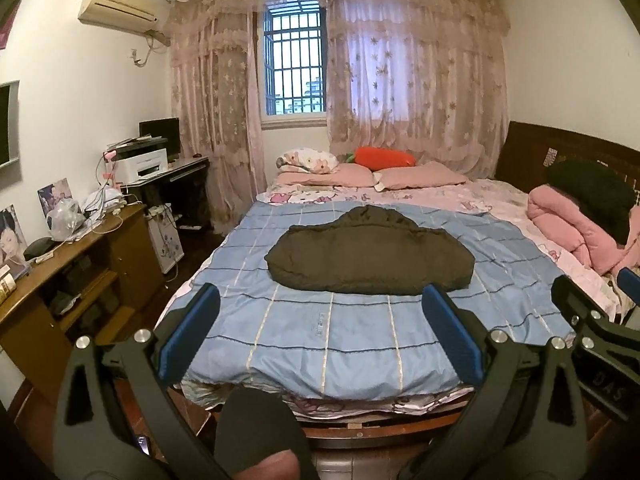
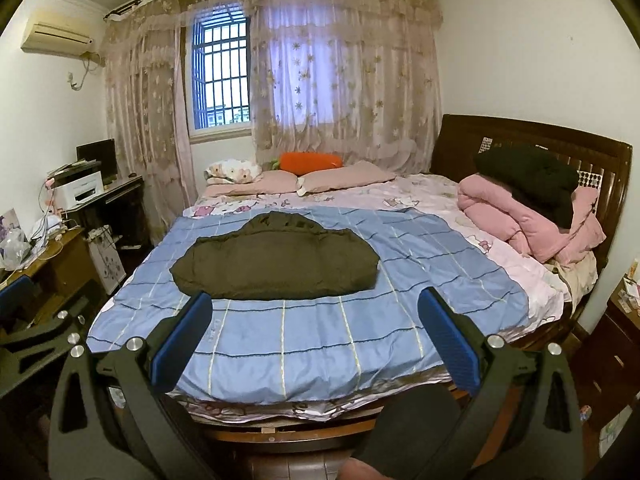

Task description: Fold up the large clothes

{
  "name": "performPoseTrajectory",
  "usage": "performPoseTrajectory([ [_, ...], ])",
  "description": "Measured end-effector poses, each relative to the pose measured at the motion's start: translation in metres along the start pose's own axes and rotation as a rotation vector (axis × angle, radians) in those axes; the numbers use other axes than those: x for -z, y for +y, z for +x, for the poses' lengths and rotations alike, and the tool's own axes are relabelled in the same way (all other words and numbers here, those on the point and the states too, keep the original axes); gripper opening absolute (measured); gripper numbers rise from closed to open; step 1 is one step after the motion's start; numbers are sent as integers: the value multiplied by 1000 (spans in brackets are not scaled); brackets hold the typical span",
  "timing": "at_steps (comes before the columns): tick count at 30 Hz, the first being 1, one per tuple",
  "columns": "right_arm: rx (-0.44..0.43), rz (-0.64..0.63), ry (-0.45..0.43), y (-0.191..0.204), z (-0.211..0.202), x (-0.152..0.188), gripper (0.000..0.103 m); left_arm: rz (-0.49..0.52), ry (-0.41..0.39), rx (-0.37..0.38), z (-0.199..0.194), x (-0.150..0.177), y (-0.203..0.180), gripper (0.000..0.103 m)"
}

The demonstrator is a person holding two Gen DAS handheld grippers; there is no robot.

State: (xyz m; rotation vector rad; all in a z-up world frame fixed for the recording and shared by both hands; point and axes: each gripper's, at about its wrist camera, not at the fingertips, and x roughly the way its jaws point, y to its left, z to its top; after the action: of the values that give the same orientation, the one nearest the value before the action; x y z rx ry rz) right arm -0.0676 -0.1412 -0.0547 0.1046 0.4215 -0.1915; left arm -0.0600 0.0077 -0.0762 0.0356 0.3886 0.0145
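Nearest you, your left gripper [image 1: 320, 332] and right gripper [image 2: 316, 332] hang over the foot of the bed with fingers spread wide and nothing between them. Beyond them, the dark olive garment [image 1: 370, 256] lies as a compact bundle on the blue checked cover [image 1: 320, 344], centred. Judge folding largely complete; only tidying or removal appears left. Far right, a pink quilt [image 2: 516, 216] is stacked.

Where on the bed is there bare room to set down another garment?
Free: the blue checked cover between the dark green coat and the foot edge, and its strip right of the coat. Crowded: the pillows by the window and the pink quilt pile at the headboard.
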Motion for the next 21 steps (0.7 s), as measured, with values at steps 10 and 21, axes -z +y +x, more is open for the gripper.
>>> performPoseTrajectory([
  [10,0,-5,-2,-1,1,-1,102,3,-8,7,2,-1,3,101],
  [21,0,-5,-1,1,1,-2,102,3,-8,7,3,-1,4,101],
])
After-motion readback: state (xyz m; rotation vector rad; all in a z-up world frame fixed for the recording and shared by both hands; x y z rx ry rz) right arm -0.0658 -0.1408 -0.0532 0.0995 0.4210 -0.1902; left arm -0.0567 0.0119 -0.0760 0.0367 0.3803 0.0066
